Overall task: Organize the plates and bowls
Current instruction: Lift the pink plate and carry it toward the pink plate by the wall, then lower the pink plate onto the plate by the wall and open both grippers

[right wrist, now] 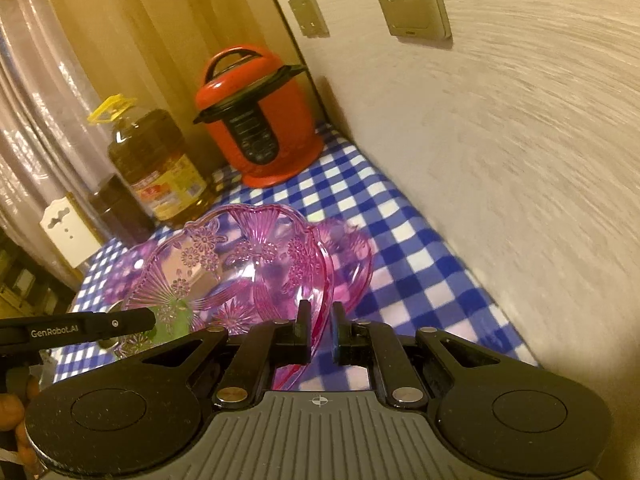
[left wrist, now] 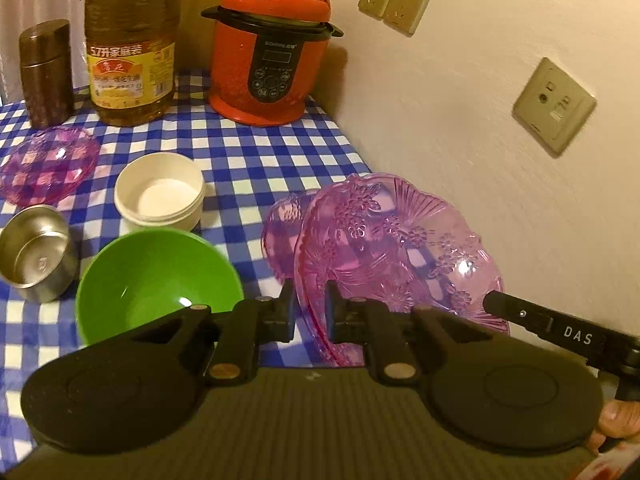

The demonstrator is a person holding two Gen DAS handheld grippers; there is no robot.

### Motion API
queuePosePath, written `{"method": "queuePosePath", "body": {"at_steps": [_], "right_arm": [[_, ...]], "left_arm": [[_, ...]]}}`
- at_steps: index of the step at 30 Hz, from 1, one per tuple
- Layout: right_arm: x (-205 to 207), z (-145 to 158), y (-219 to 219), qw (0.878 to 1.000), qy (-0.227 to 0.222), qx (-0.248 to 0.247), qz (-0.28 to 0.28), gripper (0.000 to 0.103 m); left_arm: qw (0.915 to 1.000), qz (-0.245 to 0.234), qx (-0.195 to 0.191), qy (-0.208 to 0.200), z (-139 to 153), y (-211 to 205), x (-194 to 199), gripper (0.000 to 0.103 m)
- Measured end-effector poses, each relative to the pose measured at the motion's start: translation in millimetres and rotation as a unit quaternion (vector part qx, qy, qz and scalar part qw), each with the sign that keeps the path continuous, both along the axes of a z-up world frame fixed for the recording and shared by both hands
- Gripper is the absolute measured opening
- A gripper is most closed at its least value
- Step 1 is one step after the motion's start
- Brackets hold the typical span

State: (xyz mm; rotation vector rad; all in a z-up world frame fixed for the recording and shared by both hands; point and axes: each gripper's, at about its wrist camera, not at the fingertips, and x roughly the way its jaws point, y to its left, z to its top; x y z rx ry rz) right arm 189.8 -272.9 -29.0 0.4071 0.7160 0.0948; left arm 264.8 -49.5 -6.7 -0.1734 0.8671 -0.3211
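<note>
**A:** why is the big pink plate [left wrist: 396,248] up in the air and tilted? The checked tablecloth [left wrist: 248,152] has room under it, and the red cooker [left wrist: 272,44] and oil bottle [left wrist: 132,44] are parked way at the back.

**B:** looks like it's mid-carry. The left gripper [left wrist: 310,312] is clamped on the near rim, the right gripper [right wrist: 320,330] is pinching the rim on the other side. Two grips probably because it's wide and slippery.

**A:** headed where?

**B:** my guess is onto the smaller pink dish [left wrist: 280,228] just behind it, like with like. The green bowl [left wrist: 160,280], white bowl [left wrist: 160,196] and steel cup [left wrist: 36,252] sit together on the left, still unstacked.
</note>
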Motion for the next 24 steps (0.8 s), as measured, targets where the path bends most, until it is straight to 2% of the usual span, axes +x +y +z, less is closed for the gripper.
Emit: {"method": "queuePosePath", "body": {"at_steps": [13,24], "right_arm": [[75.2,-35.4,-16.0,0.999,0.002,-0.033,-0.007,0.009],[115.3,-65.1,-13.3,0.999,0.006,-0.037,-0.018,0.009]], "left_arm": [[1.0000,-0.003,0.004,0.006,-52.6,-20.4,71.7,0.012],[0.9992,-0.011,0.038,0.005,-73.6,-25.1,98.3,0.013]]}}
